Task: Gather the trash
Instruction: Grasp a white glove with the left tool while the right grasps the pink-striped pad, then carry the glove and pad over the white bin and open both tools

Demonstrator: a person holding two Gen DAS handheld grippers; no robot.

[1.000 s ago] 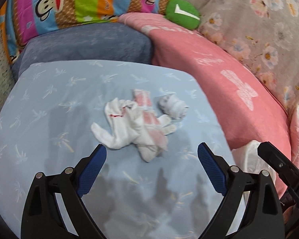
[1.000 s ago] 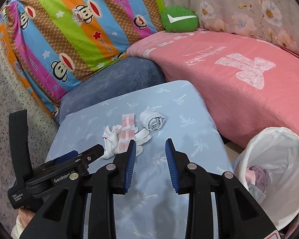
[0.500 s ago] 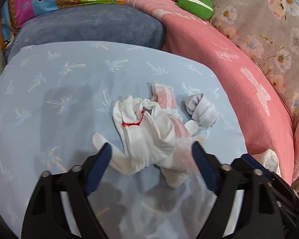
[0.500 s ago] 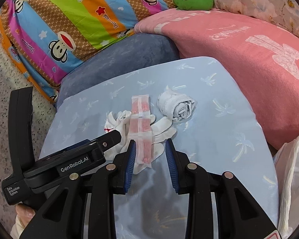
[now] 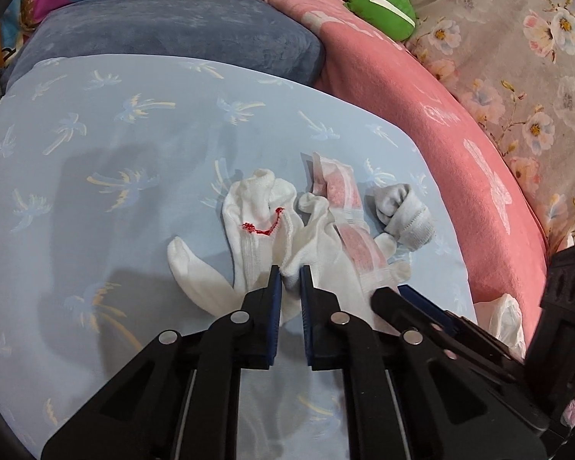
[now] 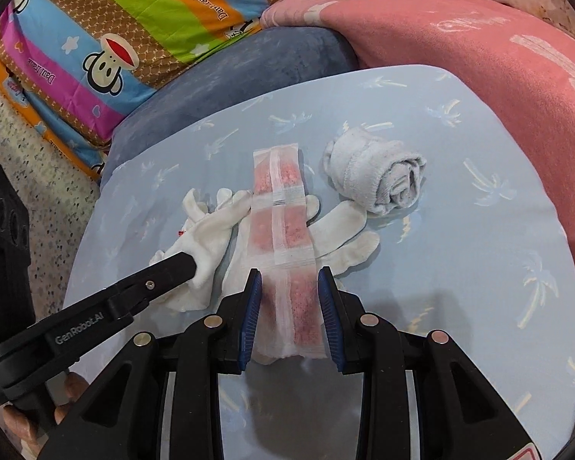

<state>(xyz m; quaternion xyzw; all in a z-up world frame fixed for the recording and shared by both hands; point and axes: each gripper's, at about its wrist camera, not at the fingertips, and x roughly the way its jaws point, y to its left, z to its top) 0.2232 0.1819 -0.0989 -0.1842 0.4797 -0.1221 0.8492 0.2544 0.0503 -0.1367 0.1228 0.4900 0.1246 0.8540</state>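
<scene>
While flat, packet [image 6: 283, 230] between right gripper [image 6: 289, 272]

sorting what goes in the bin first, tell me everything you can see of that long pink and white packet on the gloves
The pink sachet strip is a long, flat packet of thin white fibrous material with speckled pink filling, a white seam down its middle and sealed bands across it. It lies lengthwise over the white gloves on the blue palm-print cushion, left of a rolled grey sock. Its near end sits between the right gripper's open fingers, not yet pinched.
</scene>
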